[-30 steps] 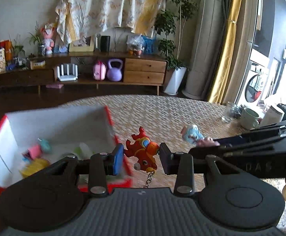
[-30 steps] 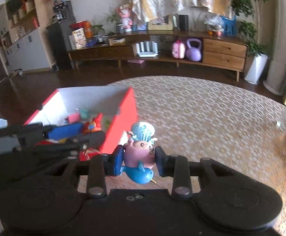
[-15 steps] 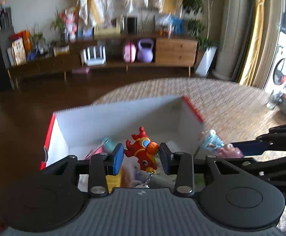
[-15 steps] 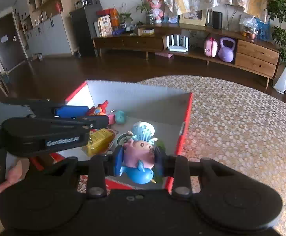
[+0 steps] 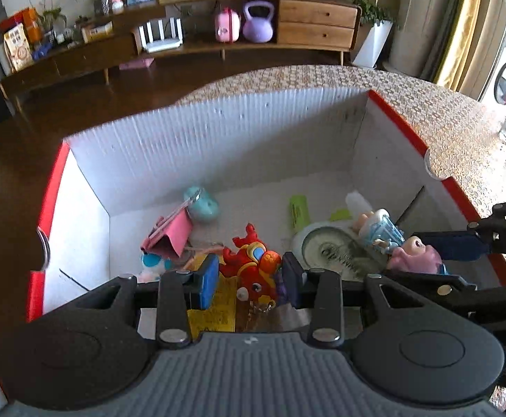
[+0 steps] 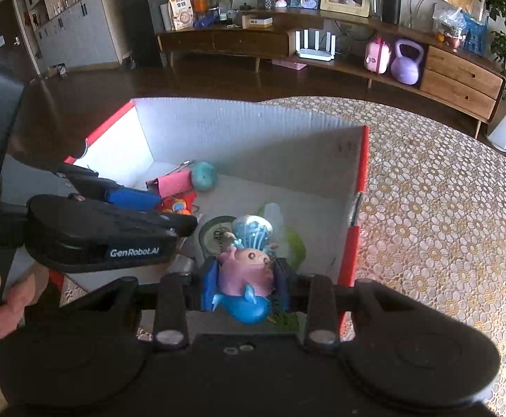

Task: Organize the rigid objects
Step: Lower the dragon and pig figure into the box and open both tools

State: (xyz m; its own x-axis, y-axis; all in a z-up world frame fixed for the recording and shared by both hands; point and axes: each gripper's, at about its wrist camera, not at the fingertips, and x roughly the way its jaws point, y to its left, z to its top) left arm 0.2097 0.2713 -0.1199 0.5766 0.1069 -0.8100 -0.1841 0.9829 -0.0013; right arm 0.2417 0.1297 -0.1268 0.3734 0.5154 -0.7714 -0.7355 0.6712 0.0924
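Both of my claws hang over the open box [image 5: 218, 139], each clenched on a toy not yet let go. My left claw [image 5: 249, 279], at lower centre of the left wrist view, grips the red toy [image 5: 253, 264] between its blue pads. My right claw [image 6: 246, 286], at lower centre of the right wrist view, grips the pink figure [image 6: 246, 271], which bears a blue piece below and a pale blue piece above. Already on the box floor: a teal toy [image 5: 202, 205] and a pink item [image 5: 169, 236] at centre left, a green strip [image 5: 298, 210] and a round disc [image 5: 326, 248] at centre right, and a yellow piece [image 5: 214, 307] below my left claw. I judge the sorting well advanced; both held toys remain to be dropped. The tabletop [image 6: 444, 208], at right, shows no stray toys in the part I can see.
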